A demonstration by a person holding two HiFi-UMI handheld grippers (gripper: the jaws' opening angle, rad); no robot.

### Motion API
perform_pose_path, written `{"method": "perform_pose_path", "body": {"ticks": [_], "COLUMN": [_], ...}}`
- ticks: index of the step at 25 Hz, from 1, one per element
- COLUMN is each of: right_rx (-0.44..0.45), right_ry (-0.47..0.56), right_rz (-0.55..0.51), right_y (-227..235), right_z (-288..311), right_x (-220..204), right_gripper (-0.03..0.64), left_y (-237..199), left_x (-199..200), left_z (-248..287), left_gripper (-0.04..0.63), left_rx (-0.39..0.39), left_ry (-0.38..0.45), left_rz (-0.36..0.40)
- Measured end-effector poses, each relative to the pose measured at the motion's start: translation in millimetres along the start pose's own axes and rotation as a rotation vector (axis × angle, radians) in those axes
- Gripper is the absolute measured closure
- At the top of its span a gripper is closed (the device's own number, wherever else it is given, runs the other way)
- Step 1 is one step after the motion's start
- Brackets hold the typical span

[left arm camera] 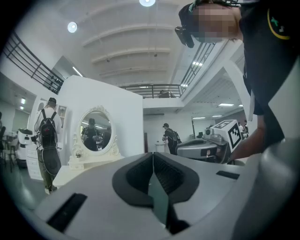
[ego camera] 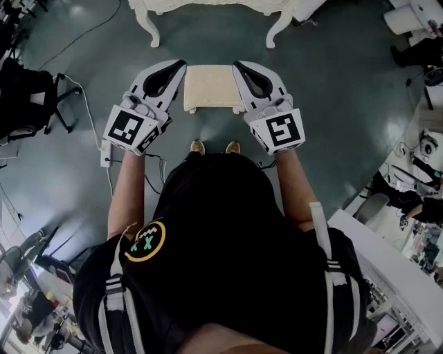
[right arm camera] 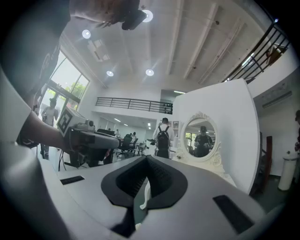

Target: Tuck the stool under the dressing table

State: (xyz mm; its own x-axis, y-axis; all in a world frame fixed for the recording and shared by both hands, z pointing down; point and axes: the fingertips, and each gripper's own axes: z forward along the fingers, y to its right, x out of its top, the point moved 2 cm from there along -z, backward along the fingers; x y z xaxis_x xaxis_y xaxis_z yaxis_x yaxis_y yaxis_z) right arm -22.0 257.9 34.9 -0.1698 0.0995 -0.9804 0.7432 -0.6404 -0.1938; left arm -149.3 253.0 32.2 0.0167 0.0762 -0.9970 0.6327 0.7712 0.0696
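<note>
The cream cushioned stool [ego camera: 212, 88] stands on the grey floor just in front of the white dressing table [ego camera: 208, 5], whose curved legs [ego camera: 147, 29] show at the top of the head view. My left gripper [ego camera: 181, 64] is shut and lies along the stool's left side. My right gripper [ego camera: 237, 64] is shut along the stool's right side. Whether either one touches the stool I cannot tell. In the left gripper view the shut left gripper [left arm camera: 153, 159] points at the table's oval mirror [left arm camera: 96, 131]. The shut right gripper [right arm camera: 147, 161] faces the mirror [right arm camera: 201, 137] too.
A black chair [ego camera: 28, 97] stands at the left, with cables [ego camera: 90, 117] and a white power strip [ego camera: 105, 153] on the floor beside it. A white table [ego camera: 387, 266] sits at the lower right. People with backpacks [right arm camera: 162, 137] stand in the hall beyond.
</note>
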Motion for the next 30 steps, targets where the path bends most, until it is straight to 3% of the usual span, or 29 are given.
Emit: {"method": "perform_pose_path", "body": {"ticks": [26,30], "right_rx": [0.002,0.008], "right_ry": [-0.012,-0.017], "right_rz": [0.024,0.051], "right_y": [8.3,7.4], "right_z": [7.0,5.0], "right_x": [-9.6,-15.4], "right_gripper": [0.594,0.532], "left_y": [-2.4,-3.0], "left_x": [-6.4,-8.1], "left_z": [8.1,7.5], "left_gripper": [0.571,0.568], "left_rx": [0.002,0.010], "left_ry": [-0.017,-0.010], "left_rz": [-0.004,-0.012]}}
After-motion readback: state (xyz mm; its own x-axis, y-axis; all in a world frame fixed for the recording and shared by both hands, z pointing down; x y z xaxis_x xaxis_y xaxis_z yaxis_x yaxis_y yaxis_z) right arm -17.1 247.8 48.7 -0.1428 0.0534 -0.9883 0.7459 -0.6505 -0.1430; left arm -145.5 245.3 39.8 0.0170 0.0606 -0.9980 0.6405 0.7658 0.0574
